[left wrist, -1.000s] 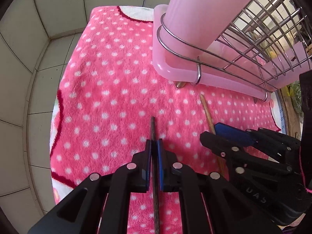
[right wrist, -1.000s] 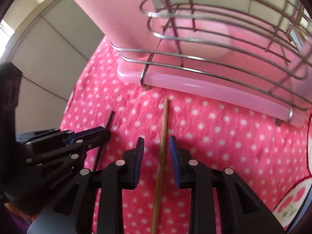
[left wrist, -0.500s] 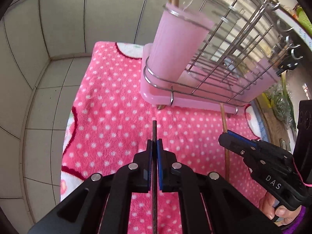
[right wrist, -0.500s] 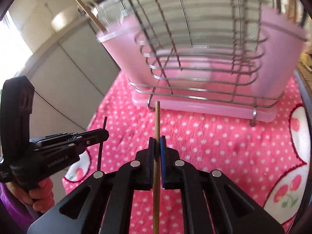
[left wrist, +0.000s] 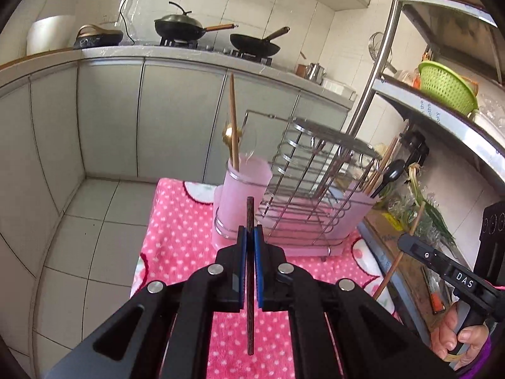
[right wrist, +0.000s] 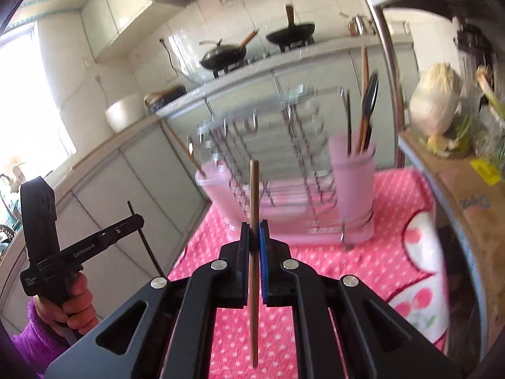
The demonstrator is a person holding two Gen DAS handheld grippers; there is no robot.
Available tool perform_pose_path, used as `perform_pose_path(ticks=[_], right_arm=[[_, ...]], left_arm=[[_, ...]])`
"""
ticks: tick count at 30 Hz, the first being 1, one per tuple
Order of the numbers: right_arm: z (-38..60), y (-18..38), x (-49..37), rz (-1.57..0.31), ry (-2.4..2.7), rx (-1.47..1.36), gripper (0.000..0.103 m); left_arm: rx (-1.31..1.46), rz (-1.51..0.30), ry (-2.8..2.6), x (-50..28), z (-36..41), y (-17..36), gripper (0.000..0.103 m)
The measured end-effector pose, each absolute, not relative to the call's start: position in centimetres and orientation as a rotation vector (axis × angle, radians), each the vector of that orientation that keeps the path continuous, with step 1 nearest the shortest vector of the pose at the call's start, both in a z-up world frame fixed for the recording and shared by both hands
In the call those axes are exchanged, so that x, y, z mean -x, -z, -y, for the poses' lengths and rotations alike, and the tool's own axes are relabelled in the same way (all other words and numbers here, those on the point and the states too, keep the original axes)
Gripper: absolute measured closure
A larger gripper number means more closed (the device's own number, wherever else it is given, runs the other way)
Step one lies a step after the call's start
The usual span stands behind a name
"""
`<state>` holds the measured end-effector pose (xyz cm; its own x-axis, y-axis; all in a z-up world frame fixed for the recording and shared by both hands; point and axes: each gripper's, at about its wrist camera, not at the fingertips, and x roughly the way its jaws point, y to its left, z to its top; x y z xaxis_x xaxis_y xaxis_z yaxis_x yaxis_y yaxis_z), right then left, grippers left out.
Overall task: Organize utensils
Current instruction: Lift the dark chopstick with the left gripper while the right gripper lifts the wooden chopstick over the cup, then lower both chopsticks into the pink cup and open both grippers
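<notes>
Pink plastic cups sit at both ends of the wire utensil rack (left wrist: pixel 318 195): the left cup (left wrist: pixel 241 195) already holds a wooden chopstick and gold spoon, the right cup (right wrist: pixel 353 183) several utensils. Still to place: the dark chopstick (left wrist: pixel 250 271) pinched by the left gripper (left wrist: pixel 249 246), and the light wooden chopstick (right wrist: pixel 254 252) pinched by the right gripper (right wrist: pixel 254 243), both above the polka-dot cloth (left wrist: pixel 176 227). Blur in the right view obscures the rack's contents.

rack (right wrist: pixel 268 145) motion-blurred, right hand (left wrist: pixel 460 338) edge-cropped

The utensil rack (left wrist: pixel 303 189) stands on the dotted cloth (left wrist: pixel 183 221), cabinets (left wrist: pixel 176 120) behind it.
</notes>
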<state>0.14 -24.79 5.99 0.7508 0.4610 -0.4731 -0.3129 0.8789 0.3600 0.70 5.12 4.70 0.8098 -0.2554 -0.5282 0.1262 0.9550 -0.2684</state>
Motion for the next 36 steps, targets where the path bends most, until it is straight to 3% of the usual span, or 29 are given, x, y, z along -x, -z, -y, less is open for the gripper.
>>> perform_pose_path(ticks=[11,20,36], right_arm=[[28.9,-16.2,-2.5,-0.307,-0.334,-0.215,0.097],[32.2,-21.4,-6.7,-0.184,-0.246,-0.223,0.097],[30.5,-17.1,-13.4,-0.320,-0.199,-0.133,0.097]], left_arm=[[0.208,-0.431,0.203,-3.0,-4.8,-13.2,0.099],[0.228,-0.363,0.169,-7.3,-5.2,-16.7,0.099],[0.193,-0.360,0.102,-13.4,-4.6,-14.2,0.099]])
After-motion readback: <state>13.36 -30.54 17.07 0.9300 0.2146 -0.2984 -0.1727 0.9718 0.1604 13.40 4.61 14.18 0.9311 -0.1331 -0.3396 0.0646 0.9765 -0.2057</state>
